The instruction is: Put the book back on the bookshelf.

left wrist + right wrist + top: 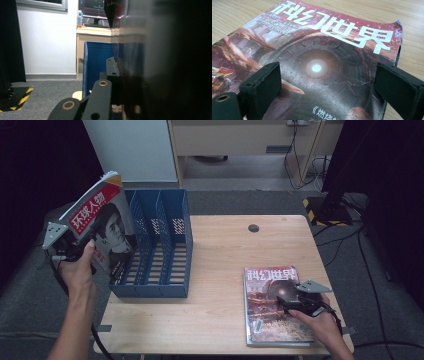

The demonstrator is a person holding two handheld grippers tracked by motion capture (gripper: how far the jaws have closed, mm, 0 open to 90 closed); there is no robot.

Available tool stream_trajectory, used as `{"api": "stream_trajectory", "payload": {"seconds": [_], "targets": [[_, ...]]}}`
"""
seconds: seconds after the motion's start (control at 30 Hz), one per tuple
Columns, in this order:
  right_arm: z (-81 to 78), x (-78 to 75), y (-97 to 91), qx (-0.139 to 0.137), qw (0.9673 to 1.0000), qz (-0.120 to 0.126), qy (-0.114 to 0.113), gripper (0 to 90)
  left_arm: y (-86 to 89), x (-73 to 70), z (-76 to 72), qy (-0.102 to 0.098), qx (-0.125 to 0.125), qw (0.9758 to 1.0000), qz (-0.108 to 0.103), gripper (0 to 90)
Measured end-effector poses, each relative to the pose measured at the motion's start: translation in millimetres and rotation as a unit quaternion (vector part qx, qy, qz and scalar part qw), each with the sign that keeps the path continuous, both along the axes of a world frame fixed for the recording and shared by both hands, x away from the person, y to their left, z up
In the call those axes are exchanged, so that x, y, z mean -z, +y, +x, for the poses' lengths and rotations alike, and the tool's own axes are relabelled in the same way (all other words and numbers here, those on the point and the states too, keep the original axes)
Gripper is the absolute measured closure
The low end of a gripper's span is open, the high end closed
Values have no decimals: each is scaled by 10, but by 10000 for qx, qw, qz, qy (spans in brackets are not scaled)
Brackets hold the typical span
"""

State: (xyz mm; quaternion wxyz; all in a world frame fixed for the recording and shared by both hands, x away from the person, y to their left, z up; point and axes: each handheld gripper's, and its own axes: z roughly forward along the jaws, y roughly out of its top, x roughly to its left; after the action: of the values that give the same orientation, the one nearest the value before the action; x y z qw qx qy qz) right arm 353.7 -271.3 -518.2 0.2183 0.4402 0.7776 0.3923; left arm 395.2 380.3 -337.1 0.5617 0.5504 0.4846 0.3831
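My left gripper (89,244) is shut on the lower edge of a red-and-white magazine with a portrait cover (102,220). It holds the magazine tilted over the left end of the blue file rack (172,292). In the left gripper view one black jaw presses the blurred magazine (130,37) at the left gripper (117,66), and the blue rack (96,65) stands behind. A second, reddish magazine (265,300) lies flat at the table's front right. My right gripper (286,304) rests over it, open. The right gripper (327,85) has its pads either side of the cover (317,67).
The wooden table (220,265) has a round cable hole (254,228) at the back. A black stand with a striped base (320,207) and cables lie on the floor behind right. A pale cabinet (135,150) stands behind the rack.
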Motion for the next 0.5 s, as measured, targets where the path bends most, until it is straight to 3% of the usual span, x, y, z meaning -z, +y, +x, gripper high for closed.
{"api": "stream_trajectory", "payload": {"seconds": [0.23, 0.5], "targets": [[-1, 1, 0, 0, 10000, 3, -2, 79, 8, 81, 67, -39, -36, 10000, 17, 865], [-1, 3, 0, 6, 10000, 8, -13, 79, 62, 200, 41, -37, -150, 9999, -58, 865]]}}
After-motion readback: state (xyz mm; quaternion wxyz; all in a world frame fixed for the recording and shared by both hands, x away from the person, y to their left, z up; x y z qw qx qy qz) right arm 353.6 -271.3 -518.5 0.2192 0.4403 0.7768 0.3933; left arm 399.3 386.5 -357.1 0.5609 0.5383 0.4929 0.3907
